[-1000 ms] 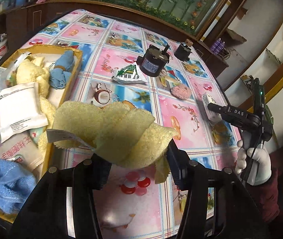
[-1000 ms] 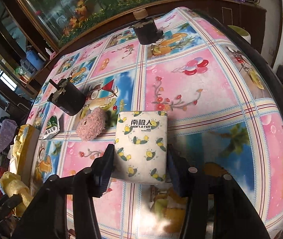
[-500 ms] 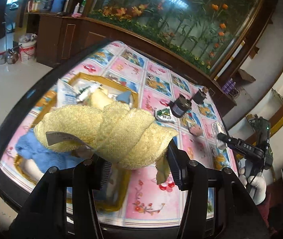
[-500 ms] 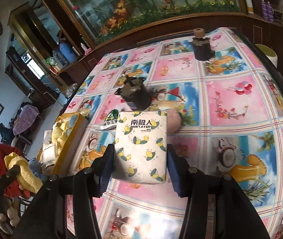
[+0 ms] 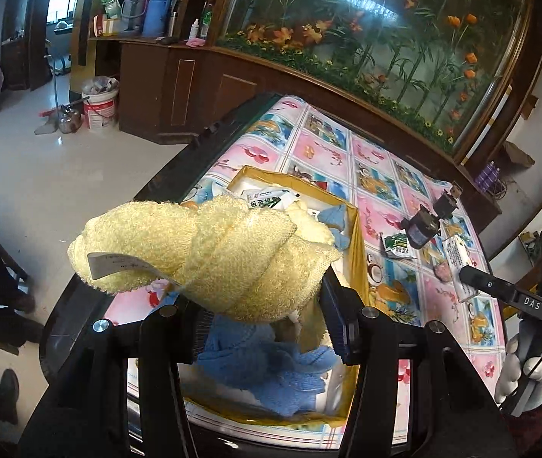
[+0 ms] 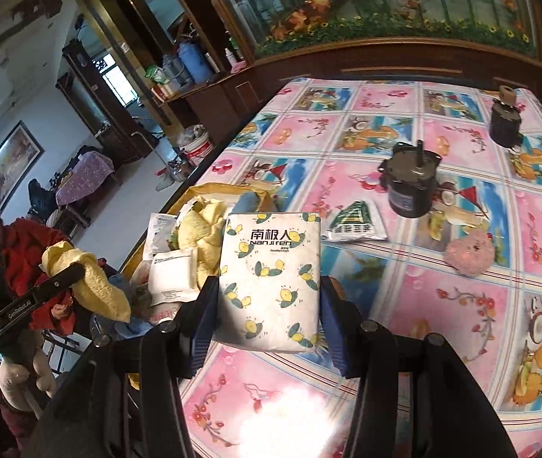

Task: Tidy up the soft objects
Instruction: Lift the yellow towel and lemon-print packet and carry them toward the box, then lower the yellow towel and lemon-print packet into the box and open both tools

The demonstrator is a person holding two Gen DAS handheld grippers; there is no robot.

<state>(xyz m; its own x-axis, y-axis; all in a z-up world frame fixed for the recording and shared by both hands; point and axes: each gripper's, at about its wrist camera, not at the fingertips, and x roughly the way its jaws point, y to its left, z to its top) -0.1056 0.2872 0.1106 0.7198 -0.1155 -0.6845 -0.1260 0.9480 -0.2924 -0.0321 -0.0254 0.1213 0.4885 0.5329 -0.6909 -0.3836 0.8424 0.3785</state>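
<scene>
Holding a fluffy yellow towel (image 5: 209, 255), the left tool (image 5: 263, 328) has its two pads pressed into the towel's sides, and the towel hangs in the air over the near end of the yellow box (image 5: 354, 236) that sits on the counter (image 6: 442, 305). The towel looks very light and very soft. It bends and flops, so most of it sticks out past the pads and droops to one side, with a white label (image 5: 118, 263) dangling from it. A good place to hold it is the thick rolled middle, where there is plenty to squeeze; a thin corner could slip out. The right tool (image 6: 269, 316) is squeezing a pack of tissues (image 6: 271, 278) with little lemons printed on it, and the pack is up off the counter, close to the box. The pack is light and squashy too, but its plastic wrap looks smooth, so it may slide if the squeeze is weak. Holding it by its two long sides, as now, seems best. Inside the box are more soft things: a blue cloth (image 5: 271, 370), another yellow towel (image 6: 202, 236) and some white packets (image 6: 173, 274). A pink fluffy ball (image 6: 469, 253) is out on the counter, and it is probably soft as well, though it is too small to be sure.
</scene>
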